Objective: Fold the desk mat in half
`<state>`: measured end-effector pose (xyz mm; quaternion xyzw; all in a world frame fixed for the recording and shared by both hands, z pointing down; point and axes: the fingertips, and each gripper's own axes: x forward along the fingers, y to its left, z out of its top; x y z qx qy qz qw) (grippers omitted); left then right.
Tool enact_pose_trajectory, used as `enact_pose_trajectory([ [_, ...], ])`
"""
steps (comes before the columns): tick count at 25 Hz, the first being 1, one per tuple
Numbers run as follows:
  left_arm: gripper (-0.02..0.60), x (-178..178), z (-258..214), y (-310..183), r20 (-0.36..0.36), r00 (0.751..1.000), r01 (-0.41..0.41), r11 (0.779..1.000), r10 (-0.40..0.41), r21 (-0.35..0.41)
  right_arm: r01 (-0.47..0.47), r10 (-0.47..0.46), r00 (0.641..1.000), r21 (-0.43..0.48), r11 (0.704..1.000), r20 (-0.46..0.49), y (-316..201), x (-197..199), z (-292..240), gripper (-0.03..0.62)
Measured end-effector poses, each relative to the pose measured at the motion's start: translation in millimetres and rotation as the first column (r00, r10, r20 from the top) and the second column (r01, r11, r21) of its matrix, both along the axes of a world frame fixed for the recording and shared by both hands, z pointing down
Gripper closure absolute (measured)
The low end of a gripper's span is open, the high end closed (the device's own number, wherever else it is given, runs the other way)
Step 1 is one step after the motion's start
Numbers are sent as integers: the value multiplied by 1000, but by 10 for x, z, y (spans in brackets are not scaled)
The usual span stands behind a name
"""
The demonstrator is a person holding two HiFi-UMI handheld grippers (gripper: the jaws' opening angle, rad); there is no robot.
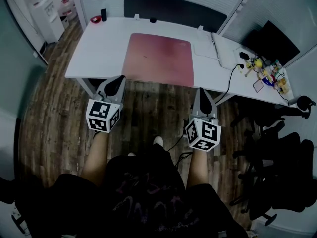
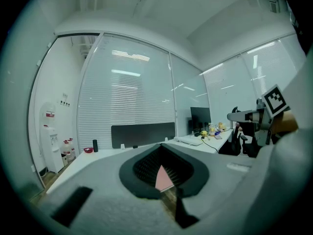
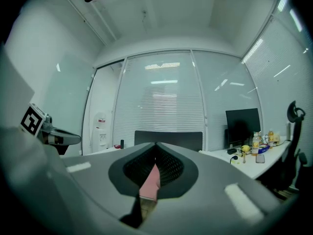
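Presently, desk mat [image 1: 158, 58] is listed flat, unfolded on white desk [image 1: 99, 43]; left gripper [image 1: 118, 81] and right gripper [image 1: 202, 93] are pressed together, empty, short of it; folding is not begun.

Desk mat [image 1: 158, 58] lies flat mid-bench [image 1: 96, 48] and runs to the near edge. A cup [image 1: 103, 14] and a bowl [image 1: 95, 19] sit at the far-left corner. Small clutter [image 1: 262, 76] is at the right end, with the monitor [image 1: 273, 41] behind it. A divider panel [image 1: 173, 9] runs along the far edge. Left gripper [image 1: 118, 80] and right gripper [image 1: 202, 90] sit just before the near edge, by the mat's near corners.
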<state>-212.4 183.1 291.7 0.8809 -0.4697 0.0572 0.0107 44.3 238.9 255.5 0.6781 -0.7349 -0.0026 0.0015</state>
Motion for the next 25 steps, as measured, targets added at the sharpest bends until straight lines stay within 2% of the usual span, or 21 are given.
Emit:
enact_pose_trajectory([
  [11, 583, 106, 95, -354, 7, 1000, -1, 1000, 1, -14, -9, 9, 1000, 7, 1000, 8, -353, 150, 42, 586],
  [16, 583, 249, 180, -667, 24, 1000, 11, 999, -10, -38, 5, -5, 1000, 6, 1000, -7, -682, 297, 121, 586],
  [25, 581, 580, 413, -1432, 58, 997, 50, 995, -46, -81, 48, -46, 998, -46, 998, 49, -1544, 708, 422, 586],
])
